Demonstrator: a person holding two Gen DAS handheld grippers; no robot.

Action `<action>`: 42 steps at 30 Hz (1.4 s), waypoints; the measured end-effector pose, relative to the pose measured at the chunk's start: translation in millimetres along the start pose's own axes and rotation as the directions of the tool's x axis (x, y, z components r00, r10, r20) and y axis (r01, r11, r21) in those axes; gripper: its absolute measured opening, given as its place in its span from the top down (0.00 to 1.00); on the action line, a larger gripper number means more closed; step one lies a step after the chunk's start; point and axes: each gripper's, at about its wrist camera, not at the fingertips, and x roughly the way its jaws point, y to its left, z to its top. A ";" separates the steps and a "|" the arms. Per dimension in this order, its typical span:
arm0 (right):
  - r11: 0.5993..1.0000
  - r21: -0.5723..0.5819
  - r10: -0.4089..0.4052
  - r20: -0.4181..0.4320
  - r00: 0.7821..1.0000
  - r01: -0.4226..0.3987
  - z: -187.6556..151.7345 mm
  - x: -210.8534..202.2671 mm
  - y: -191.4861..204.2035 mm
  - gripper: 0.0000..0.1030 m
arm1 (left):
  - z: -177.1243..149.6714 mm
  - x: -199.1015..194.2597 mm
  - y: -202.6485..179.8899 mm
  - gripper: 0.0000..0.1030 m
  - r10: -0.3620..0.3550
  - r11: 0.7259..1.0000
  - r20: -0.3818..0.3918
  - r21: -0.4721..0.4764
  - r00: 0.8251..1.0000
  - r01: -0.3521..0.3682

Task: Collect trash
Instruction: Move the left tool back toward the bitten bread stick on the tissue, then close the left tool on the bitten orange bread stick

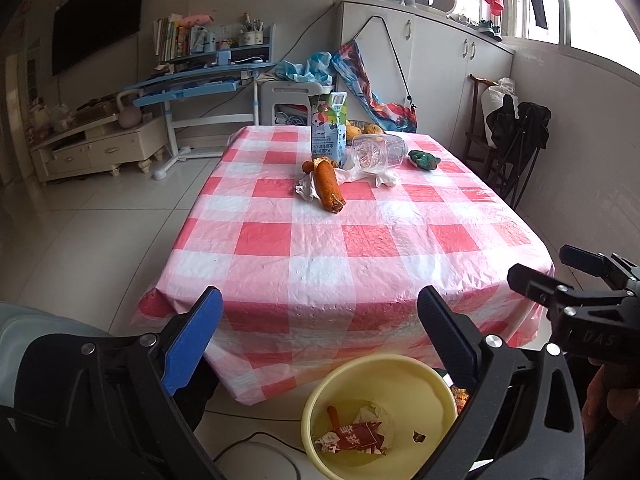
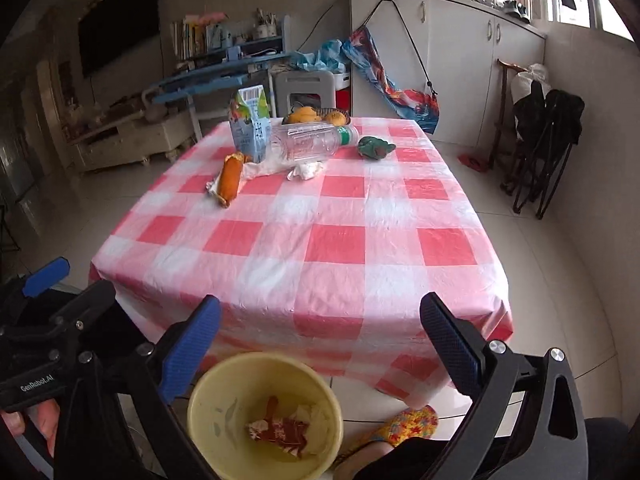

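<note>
Right up against the lens in the left wrist view, the left gripper (image 1: pixel 320 336) has its two fingers spread wide with nothing between them. Same deal in the right wrist view: the right gripper (image 2: pixel 320 344) is spread wide and empty.

Just below both, at the bottom of each frame, sits one yellow bin (image 1: pixel 316 408) on the floor. Part of its rim is hidden behind the right-hand finger in the left view, and its lower edge is cut off. Inside it I count a red wrapper (image 1: pixel 356 436), some crumpled white paper (image 1: pixel 376 412) and a small dark scrap (image 1: pixel 419 437); an orange stick-like bit next to the wrapper is hard to make out.

Rest of the trash is well away from both grippers, clustered in the upper middle of the frame at the far end of the checked table (image 1: pixel 360 264): one upright milk carton (image 1: pixel 328 128), one clear plastic bottle (image 1: pixel 378 152) lying on its side, one orange sausage-like roll (image 1: pixel 329 184) on a white wrapper (image 1: pixel 306 190), one crumpled tissue (image 1: pixel 387 179) and one green lump (image 1: pixel 424 159) I can't identify. Behind the carton a dish of yellow fruit (image 2: pixel 316 115) is mostly hidden.

Person's patterned slipper (image 2: pixel 408 424) peeks out at the lower right of the right view.
</note>
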 end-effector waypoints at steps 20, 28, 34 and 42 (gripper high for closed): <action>0.977 -0.122 -0.122 0.359 0.925 0.176 4.7 -66.3 34.2 0.07 | -1.9 3.8 3.2 0.07 0.006 1.000 0.002 -0.012 1.000 -0.006; 0.980 -0.138 -0.090 0.338 0.937 0.144 14.2 -57.5 27.4 0.07 | 8.3 8.8 14.5 0.07 0.008 0.999 0.004 -0.042 1.000 -0.008; 0.973 -0.212 -0.028 0.310 0.950 0.097 44.5 -46.4 29.7 0.07 | 33.7 30.2 14.3 0.07 -0.014 0.999 -0.006 -0.029 1.000 0.014; 0.994 -0.110 0.005 0.211 0.978 0.018 78.8 1.1 -6.4 0.07 | 75.2 88.1 -0.6 0.16 -0.074 0.997 -0.047 0.013 0.996 0.075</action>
